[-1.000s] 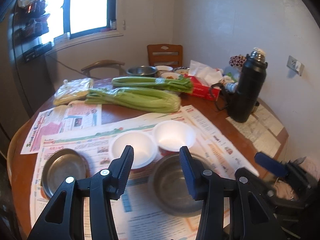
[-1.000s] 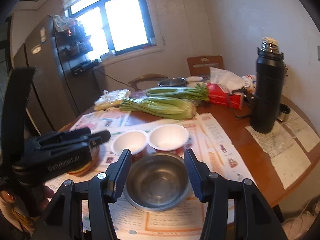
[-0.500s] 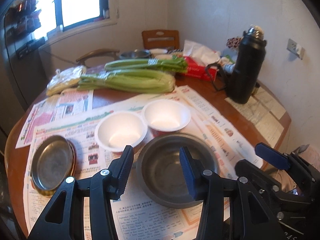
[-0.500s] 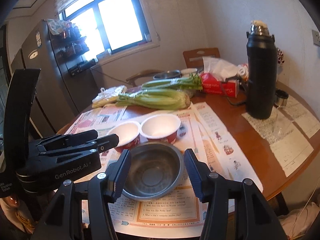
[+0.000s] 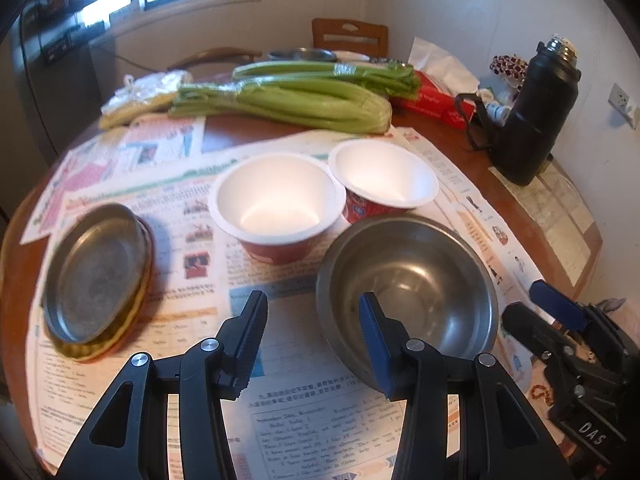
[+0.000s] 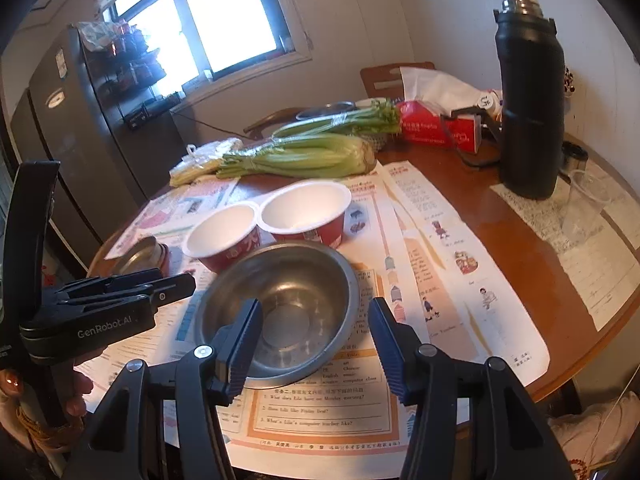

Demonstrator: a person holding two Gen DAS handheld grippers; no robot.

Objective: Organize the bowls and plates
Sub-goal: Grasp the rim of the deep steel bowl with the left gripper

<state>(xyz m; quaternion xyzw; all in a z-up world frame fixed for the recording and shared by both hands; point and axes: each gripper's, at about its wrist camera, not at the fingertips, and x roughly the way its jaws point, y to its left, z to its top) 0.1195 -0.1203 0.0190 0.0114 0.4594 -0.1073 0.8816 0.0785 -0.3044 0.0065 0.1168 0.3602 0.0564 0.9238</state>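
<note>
A steel bowl (image 5: 412,280) (image 6: 288,300) sits on newspaper at the near side of the round table (image 5: 248,136). Behind it stand two paper bowls, white inside and red outside (image 5: 276,200) (image 5: 384,178). To the left lies a small stack of metal plates (image 5: 94,272). My left gripper (image 5: 312,308) hovers open over the bowl's near left rim, holding nothing. My right gripper (image 6: 316,312) hangs open above the same bowl's near side, also holding nothing. Each gripper shows in the other's view: the right gripper (image 5: 524,300) at the right, the left gripper (image 6: 188,282) at the left.
Celery bunches (image 5: 288,100), a red tissue box (image 5: 432,100) and a tall black flask (image 6: 528,112) stand further back. A clear plastic cup (image 6: 584,204) is at the right. Newspapers cover the near table. A chair (image 5: 350,36) and a fridge (image 6: 80,128) lie beyond.
Both grippers have sunk toward the table and tipped downward, so the steel bowl and paper bowls loom larger. Jaw gaps look the same.
</note>
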